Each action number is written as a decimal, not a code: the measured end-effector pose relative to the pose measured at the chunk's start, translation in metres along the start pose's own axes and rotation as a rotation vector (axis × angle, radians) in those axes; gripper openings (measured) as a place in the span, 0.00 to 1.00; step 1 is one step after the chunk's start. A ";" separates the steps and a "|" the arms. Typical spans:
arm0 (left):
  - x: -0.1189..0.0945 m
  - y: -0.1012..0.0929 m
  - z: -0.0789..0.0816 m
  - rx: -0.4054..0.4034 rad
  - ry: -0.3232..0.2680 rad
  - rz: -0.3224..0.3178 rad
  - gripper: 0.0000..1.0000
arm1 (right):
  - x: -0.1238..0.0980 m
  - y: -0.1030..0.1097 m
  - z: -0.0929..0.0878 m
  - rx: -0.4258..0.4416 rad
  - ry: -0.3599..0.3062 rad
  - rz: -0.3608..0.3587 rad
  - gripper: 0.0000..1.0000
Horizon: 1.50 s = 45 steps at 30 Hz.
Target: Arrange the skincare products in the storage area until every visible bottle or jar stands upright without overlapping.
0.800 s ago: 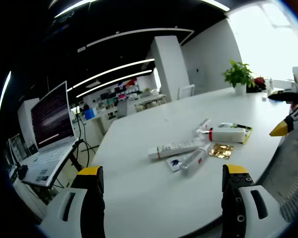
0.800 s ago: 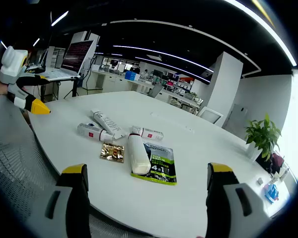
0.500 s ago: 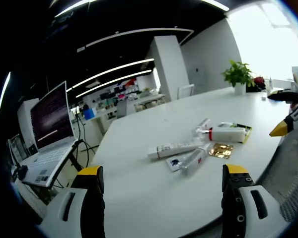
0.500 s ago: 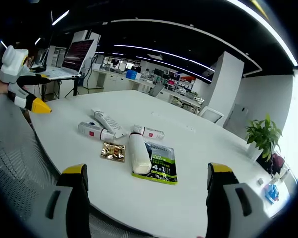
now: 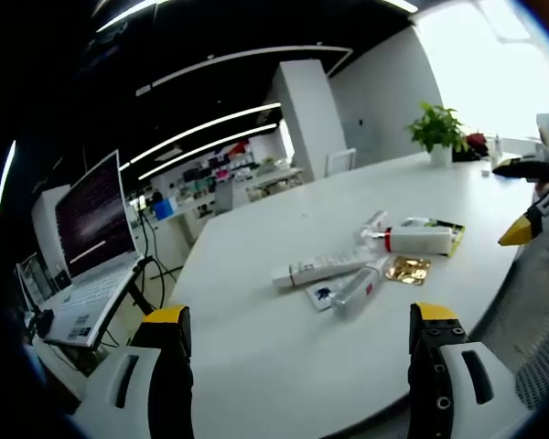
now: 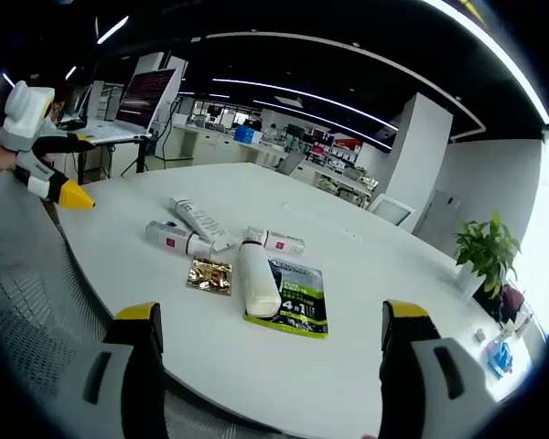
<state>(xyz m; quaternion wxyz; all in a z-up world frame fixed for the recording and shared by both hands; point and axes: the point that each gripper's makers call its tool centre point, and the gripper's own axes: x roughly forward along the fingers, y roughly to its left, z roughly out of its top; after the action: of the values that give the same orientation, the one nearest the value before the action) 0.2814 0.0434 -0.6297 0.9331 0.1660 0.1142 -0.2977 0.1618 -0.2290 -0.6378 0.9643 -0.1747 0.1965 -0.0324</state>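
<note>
Both grippers hang back from the white table (image 6: pixel 366 274), jaws spread wide and holding nothing, probably so the person can take in the cluster before choosing a first pick. In the right gripper view, the right gripper (image 6: pixel 265 366) faces the products near the table's middle: a white bottle (image 6: pixel 256 283) lying half over a green sachet (image 6: pixel 297 297), a gold packet (image 6: pixel 209 274) just left, and two tubes (image 6: pixel 197 224) beyond. All lie flat, none upright yet. The left gripper (image 5: pixel 297 366) sees the same heap from the opposite side, a laptop (image 5: pixel 91 229) far left.

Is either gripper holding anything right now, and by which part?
Nothing is held. Left gripper and right gripper are both open above the table.
</note>
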 end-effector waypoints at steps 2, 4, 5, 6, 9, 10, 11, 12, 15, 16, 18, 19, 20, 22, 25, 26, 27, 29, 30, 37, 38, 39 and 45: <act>0.000 -0.001 0.000 0.015 0.008 0.002 0.97 | 0.000 -0.001 0.000 0.000 -0.002 -0.002 1.00; 0.001 -0.002 -0.001 0.057 0.015 0.004 0.97 | 0.000 -0.003 0.000 0.001 -0.001 -0.010 1.00; 0.001 -0.002 -0.001 0.054 0.017 0.005 0.97 | 0.000 -0.002 0.000 0.000 -0.003 -0.010 1.00; 0.001 -0.001 -0.001 0.039 0.017 0.004 0.97 | 0.000 -0.002 0.000 0.002 -0.003 -0.008 1.00; 0.000 -0.001 0.000 0.033 0.009 0.002 0.97 | 0.000 -0.001 -0.001 0.001 0.002 -0.003 1.00; 0.000 -0.001 0.000 0.034 0.009 0.002 0.97 | 0.000 -0.001 -0.001 0.000 0.004 -0.003 1.00; 0.000 -0.001 0.000 0.035 0.011 0.000 0.97 | 0.000 -0.001 -0.002 -0.001 0.006 -0.004 1.00; 0.000 -0.002 -0.001 0.035 0.012 -0.001 0.97 | 0.000 -0.002 -0.002 -0.002 0.007 -0.005 1.00; 0.000 -0.002 -0.001 0.051 0.018 0.002 0.97 | -0.001 -0.002 0.000 -0.001 -0.002 -0.008 1.00; 0.000 -0.002 -0.001 0.054 0.016 0.004 0.97 | 0.000 -0.002 -0.001 -0.002 0.004 -0.005 1.00; 0.000 -0.001 0.000 0.047 0.010 0.002 0.97 | 0.000 0.000 -0.001 -0.002 0.007 0.003 1.00; 0.000 0.000 0.001 0.037 0.005 0.004 0.97 | 0.000 0.000 -0.001 -0.002 0.007 0.004 1.00; 0.000 0.003 0.002 0.027 -0.003 0.019 0.97 | 0.000 0.001 -0.001 -0.004 0.008 0.011 1.00; -0.001 0.005 0.003 0.020 -0.008 0.030 0.97 | 0.000 0.001 -0.002 -0.004 0.014 0.010 1.00; 0.000 0.002 0.001 0.024 0.001 0.013 0.97 | -0.001 0.000 -0.001 -0.011 0.007 0.004 1.00; 0.000 0.000 0.001 0.024 0.003 0.001 0.97 | -0.001 0.001 -0.001 -0.008 0.011 0.008 1.00; 0.000 -0.001 0.001 0.023 0.002 -0.003 0.97 | -0.001 0.001 -0.002 -0.010 0.014 0.010 1.00; 0.000 -0.001 0.002 0.018 -0.002 -0.008 0.97 | -0.001 0.002 -0.001 -0.013 0.015 0.014 1.00; 0.000 -0.001 0.001 0.018 -0.001 -0.008 0.97 | -0.001 0.002 -0.002 -0.014 0.016 0.015 1.00; 0.000 -0.001 0.001 0.025 0.003 -0.002 0.97 | -0.001 0.003 -0.004 -0.029 0.034 0.023 1.00; 0.000 -0.002 0.001 0.024 0.003 -0.007 0.97 | -0.001 0.003 -0.003 -0.030 0.034 0.024 1.00; 0.000 -0.003 0.001 0.023 0.006 -0.017 0.97 | -0.001 0.004 -0.003 -0.032 0.031 0.026 1.00; 0.000 -0.004 0.000 0.028 0.014 -0.019 0.97 | -0.001 0.006 -0.003 -0.040 0.038 0.042 1.00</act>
<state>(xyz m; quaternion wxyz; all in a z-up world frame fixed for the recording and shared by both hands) 0.2794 0.0403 -0.6312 0.9270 0.1801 0.1183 -0.3070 0.1596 -0.2242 -0.6423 0.9572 -0.1893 0.2188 -0.0115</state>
